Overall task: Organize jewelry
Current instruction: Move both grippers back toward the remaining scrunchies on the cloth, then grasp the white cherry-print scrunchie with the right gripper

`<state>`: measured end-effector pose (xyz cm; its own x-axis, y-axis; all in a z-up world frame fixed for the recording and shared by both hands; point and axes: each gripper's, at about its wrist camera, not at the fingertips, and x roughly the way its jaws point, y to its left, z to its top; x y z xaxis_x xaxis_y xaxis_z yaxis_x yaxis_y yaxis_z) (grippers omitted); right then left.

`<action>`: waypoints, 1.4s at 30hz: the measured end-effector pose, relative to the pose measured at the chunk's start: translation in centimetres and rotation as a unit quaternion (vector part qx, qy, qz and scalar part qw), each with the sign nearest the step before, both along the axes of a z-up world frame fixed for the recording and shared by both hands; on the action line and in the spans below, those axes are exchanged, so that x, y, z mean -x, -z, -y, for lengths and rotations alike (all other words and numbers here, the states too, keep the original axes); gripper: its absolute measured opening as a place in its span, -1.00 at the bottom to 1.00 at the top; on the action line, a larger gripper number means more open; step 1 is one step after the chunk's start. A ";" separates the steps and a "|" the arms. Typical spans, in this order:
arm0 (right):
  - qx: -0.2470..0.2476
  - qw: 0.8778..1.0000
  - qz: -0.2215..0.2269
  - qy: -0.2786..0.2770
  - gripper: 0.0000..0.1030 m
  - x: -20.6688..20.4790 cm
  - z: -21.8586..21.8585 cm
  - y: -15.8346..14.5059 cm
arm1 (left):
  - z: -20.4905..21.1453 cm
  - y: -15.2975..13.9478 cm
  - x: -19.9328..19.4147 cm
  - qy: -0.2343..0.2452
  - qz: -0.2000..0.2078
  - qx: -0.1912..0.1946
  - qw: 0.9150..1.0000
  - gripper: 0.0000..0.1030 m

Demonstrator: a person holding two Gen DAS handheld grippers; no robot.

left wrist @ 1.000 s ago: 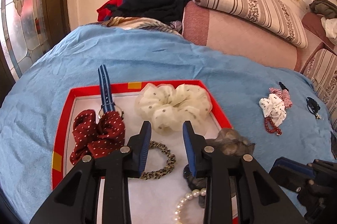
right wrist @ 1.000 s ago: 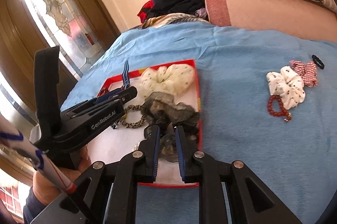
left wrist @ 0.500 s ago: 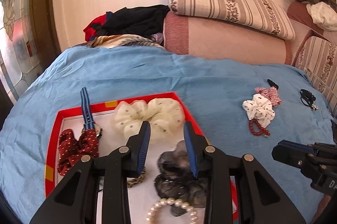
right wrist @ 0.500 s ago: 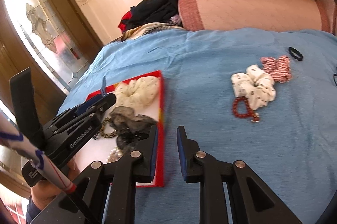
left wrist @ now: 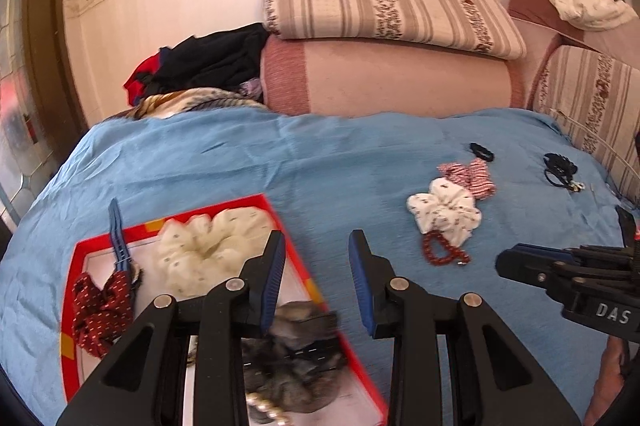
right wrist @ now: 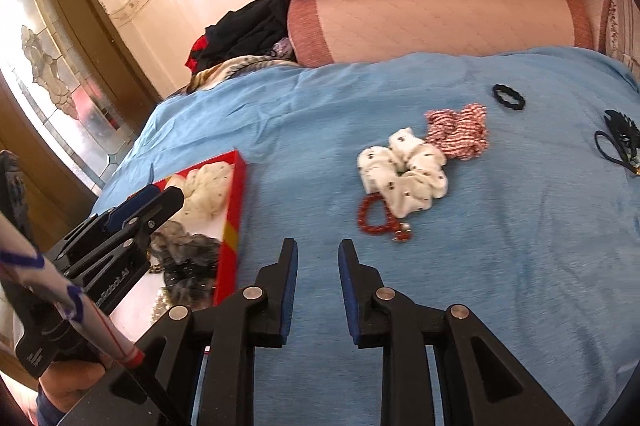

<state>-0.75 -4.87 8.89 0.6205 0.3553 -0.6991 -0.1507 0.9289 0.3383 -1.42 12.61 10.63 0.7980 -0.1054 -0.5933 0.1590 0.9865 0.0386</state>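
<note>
A red-rimmed tray [left wrist: 294,238] on the blue bedspread holds a cream scrunchie [left wrist: 208,250], a grey scrunchie [left wrist: 292,350], a dark red dotted scrunchie [left wrist: 102,306], a blue strap and pearls. It also shows in the right wrist view [right wrist: 234,210]. Loose on the bedspread lie a white scrunchie [right wrist: 404,172], a red bead bracelet [right wrist: 376,218], a red checked scrunchie [right wrist: 458,130] and a black hair tie [right wrist: 508,97]. My left gripper [left wrist: 316,246] is open and empty over the tray's right rim. My right gripper [right wrist: 318,252] is open and empty over the bedspread, short of the bracelet.
Another black hair tie [right wrist: 618,142] lies at the far right. Striped and pink cushions [left wrist: 384,46] and a heap of dark clothes [left wrist: 208,66] line the back of the bed. A glazed door [right wrist: 48,94] stands at the left.
Both grippers have swung right, away from the tray toward the loose scrunchies. The grey scrunchie now lies in the tray. The right gripper's jaws stand wider apart.
</note>
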 end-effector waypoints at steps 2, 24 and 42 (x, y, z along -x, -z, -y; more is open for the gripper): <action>0.003 1.000 0.000 0.005 -0.53 -0.2 0.6 0.0 | 1.0 0.0 -0.1 0.009 -0.001 -0.002 1.000 -0.39; 0.040 0.999 -0.009 0.018 -0.27 -5.5 3.7 1.5 | 4.7 1.9 -1.4 0.036 -0.020 -0.031 0.999 -0.38; 0.098 0.994 -0.045 -0.005 -0.92 -10.5 1.6 6.5 | 3.4 1.9 -2.1 0.025 -0.033 -0.004 0.999 -0.35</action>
